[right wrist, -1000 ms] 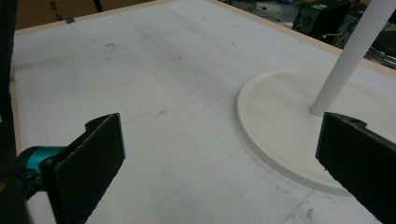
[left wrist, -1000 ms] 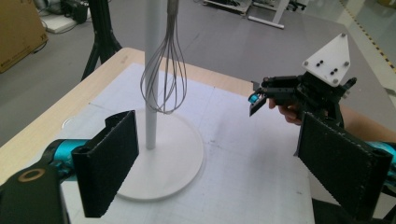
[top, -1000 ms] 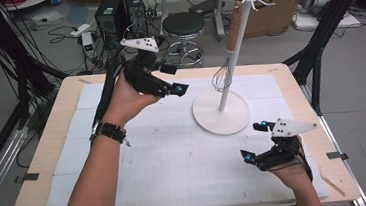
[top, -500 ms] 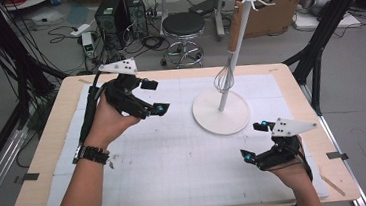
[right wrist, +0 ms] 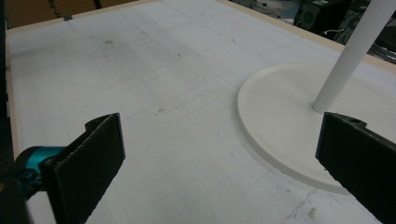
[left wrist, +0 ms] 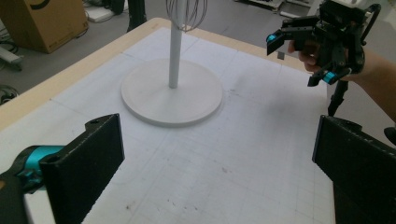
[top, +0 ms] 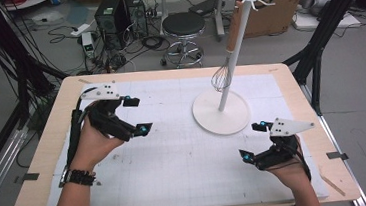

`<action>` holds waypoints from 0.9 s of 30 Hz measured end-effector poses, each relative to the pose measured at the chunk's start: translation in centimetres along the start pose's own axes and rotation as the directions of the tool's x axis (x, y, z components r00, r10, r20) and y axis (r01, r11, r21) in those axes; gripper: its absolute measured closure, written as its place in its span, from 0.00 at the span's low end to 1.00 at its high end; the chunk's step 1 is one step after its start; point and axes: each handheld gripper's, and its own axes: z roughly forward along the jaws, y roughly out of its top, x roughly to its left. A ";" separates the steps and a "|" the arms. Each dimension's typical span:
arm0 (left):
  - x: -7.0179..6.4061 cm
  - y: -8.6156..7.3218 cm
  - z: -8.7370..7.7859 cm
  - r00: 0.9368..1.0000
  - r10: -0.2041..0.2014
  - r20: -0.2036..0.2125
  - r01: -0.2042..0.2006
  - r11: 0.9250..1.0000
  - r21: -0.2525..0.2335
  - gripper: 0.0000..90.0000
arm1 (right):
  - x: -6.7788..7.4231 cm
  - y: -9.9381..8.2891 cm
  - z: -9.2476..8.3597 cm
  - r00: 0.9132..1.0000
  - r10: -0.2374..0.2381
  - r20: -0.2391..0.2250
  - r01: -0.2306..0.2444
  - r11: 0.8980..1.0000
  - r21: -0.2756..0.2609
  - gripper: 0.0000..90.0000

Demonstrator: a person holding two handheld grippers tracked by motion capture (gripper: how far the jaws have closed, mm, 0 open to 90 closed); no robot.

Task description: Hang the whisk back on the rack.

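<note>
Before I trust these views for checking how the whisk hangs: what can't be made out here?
- Whisk hook: high view, too small and hidden behind the stand pole.
- Whisk handle: left gripper view, cut off by the top edge.
- Stand top: right gripper view, cut off by the top edge.

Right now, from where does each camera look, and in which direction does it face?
High view: above the near edge, facing forward and down on the table; forearms, left gripper, right gripper.
Left gripper view: on the left gripper, facing the stand and right gripper.
Right gripper view: on the right gripper, facing the stand's base.
All share the stand.
</note>
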 end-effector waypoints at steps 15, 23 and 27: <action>-1.3 -5.9 -1.9 0.999 0.004 -0.033 -0.005 1.000 -0.026 0.02 | 0.2 0.1 0.3 1.000 -0.005 -0.026 0.004 1.000 -0.001 0.00; -2.0 -9.3 -2.3 0.999 -0.018 -0.047 0.017 1.000 -0.026 0.02 | 0.2 0.1 0.5 1.000 -0.006 -0.028 0.006 1.000 0.006 0.00; -2.2 -10.0 -1.9 0.998 -0.008 -0.056 0.007 1.000 -0.004 0.02 | 0.3 0.0 0.5 1.000 -0.009 -0.023 0.009 1.000 0.013 0.00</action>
